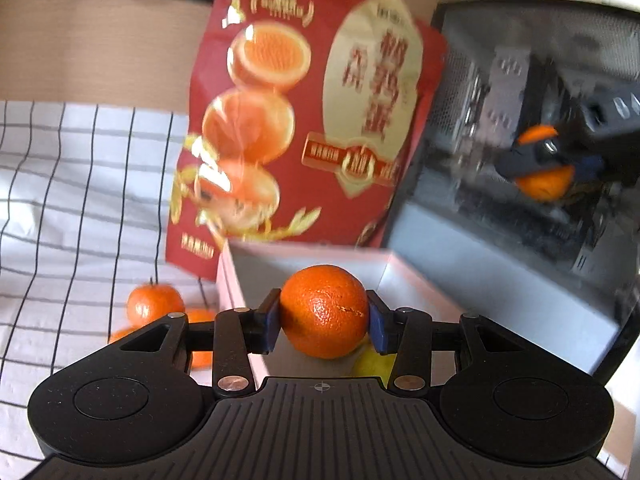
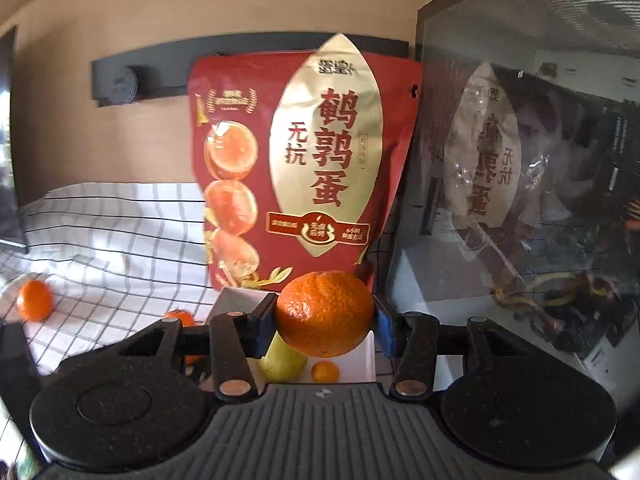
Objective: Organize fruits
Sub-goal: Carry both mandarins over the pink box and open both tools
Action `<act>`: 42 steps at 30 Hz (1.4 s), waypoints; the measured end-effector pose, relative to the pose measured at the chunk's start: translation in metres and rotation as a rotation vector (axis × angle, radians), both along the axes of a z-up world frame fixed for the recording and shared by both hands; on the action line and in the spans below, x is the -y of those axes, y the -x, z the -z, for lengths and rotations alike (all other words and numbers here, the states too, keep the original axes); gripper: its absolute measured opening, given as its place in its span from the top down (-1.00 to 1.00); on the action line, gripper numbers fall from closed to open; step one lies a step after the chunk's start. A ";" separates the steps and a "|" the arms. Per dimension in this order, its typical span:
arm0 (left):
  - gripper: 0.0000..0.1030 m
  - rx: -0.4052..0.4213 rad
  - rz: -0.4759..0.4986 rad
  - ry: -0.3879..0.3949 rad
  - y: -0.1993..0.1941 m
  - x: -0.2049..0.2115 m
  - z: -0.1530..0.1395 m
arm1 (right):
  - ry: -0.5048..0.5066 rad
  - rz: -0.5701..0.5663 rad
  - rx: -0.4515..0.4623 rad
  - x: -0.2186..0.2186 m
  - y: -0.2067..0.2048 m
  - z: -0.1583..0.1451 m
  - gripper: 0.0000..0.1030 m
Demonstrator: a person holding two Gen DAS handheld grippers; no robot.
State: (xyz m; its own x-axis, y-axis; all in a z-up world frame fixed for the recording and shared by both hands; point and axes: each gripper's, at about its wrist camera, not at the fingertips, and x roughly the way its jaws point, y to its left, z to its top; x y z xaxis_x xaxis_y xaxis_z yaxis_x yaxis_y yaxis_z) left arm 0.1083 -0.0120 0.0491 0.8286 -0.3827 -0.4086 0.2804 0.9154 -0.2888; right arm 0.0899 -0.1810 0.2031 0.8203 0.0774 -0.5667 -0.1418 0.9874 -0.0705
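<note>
My left gripper (image 1: 324, 314) is shut on a tangerine (image 1: 324, 308) and holds it over the open white box (image 1: 280, 258). A yellow-green fruit (image 1: 372, 362) lies in the box beneath it. My right gripper (image 2: 325, 316) is shut on another tangerine (image 2: 324, 312) above the same white box (image 2: 366, 354), where a yellow-green fruit (image 2: 282, 358) and a small orange fruit (image 2: 325, 372) lie. Loose tangerines lie on the checked cloth: one left of the box (image 1: 154, 304) and one far left (image 2: 35, 300).
A tall red snack bag (image 2: 304, 168) stands right behind the box. A glass-sided black computer case (image 2: 520, 180) stands to the right and mirrors the scene. The checked cloth (image 1: 60, 200) covers the table on the left. A wall is behind.
</note>
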 end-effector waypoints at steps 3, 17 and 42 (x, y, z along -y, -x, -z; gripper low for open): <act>0.04 -0.025 0.015 -0.066 0.000 0.007 0.004 | -0.011 0.029 -0.069 -0.004 -0.026 0.012 0.05; 0.04 0.012 -0.184 0.068 -0.001 -0.039 -0.006 | -0.091 0.075 -0.221 0.000 -0.052 0.065 0.05; 0.04 -0.111 -0.231 0.171 -0.013 -0.078 -0.002 | -0.126 0.024 -0.129 -0.008 -0.034 0.090 -0.30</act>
State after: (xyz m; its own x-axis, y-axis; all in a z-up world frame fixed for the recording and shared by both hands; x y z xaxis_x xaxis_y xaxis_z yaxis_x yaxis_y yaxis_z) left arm 0.1218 0.0662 0.0513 0.8556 -0.2604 -0.4475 0.0288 0.8870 -0.4610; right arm 0.1235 -0.1725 0.1133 0.7440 0.1357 -0.6543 -0.1178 0.9905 0.0715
